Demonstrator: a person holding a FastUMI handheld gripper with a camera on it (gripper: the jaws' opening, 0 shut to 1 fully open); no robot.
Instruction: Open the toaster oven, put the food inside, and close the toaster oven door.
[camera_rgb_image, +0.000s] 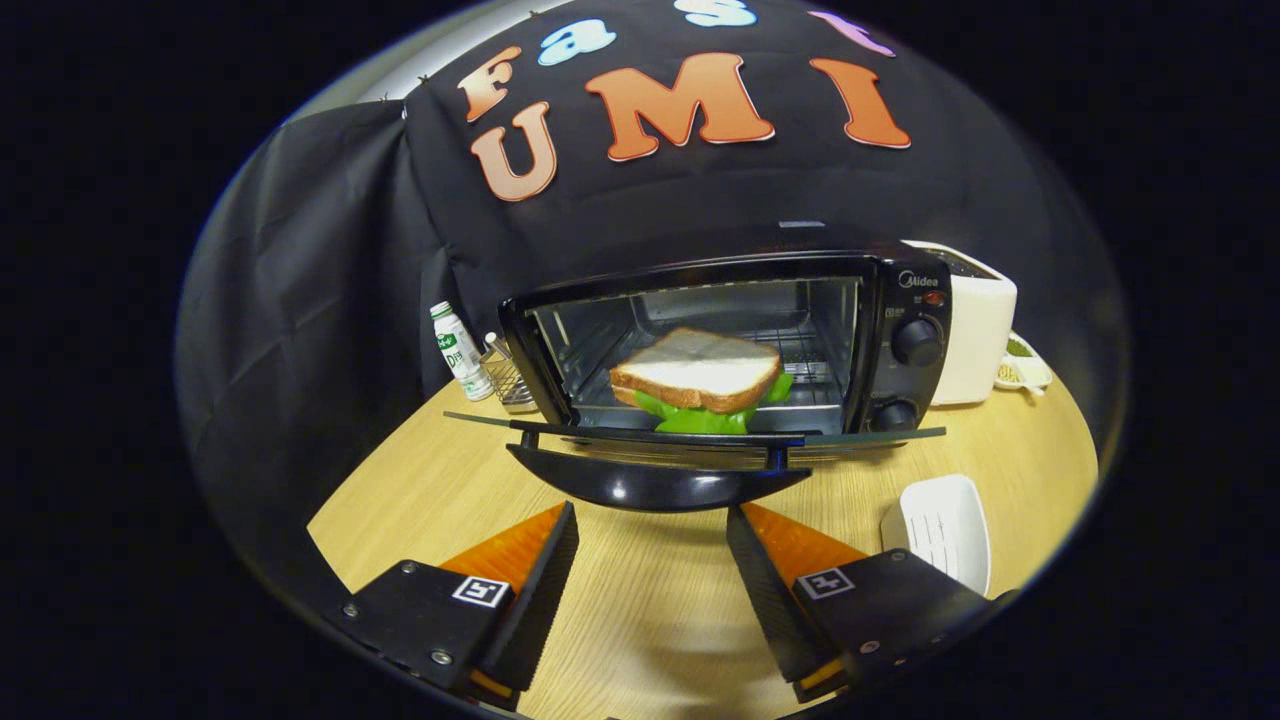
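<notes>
A black toaster oven (905, 330) stands on the wooden table (650, 600) with its glass door (690, 437) folded down flat toward me. The door's curved black handle (655, 485) sits just ahead of my fingertips. A sandwich (698, 370) of white bread over green lettuce rests on the rack inside the oven, near the front. My gripper (652, 520) is open just short of the handle, with nothing between its fingers (545, 580).
A white rectangular dish (940, 530) lies on the table beside the right finger. A white appliance (975, 325) stands right of the oven, with a small bowl (1025, 368) beyond it. A small bottle (460, 352) and a wire basket (508, 378) sit left of the oven.
</notes>
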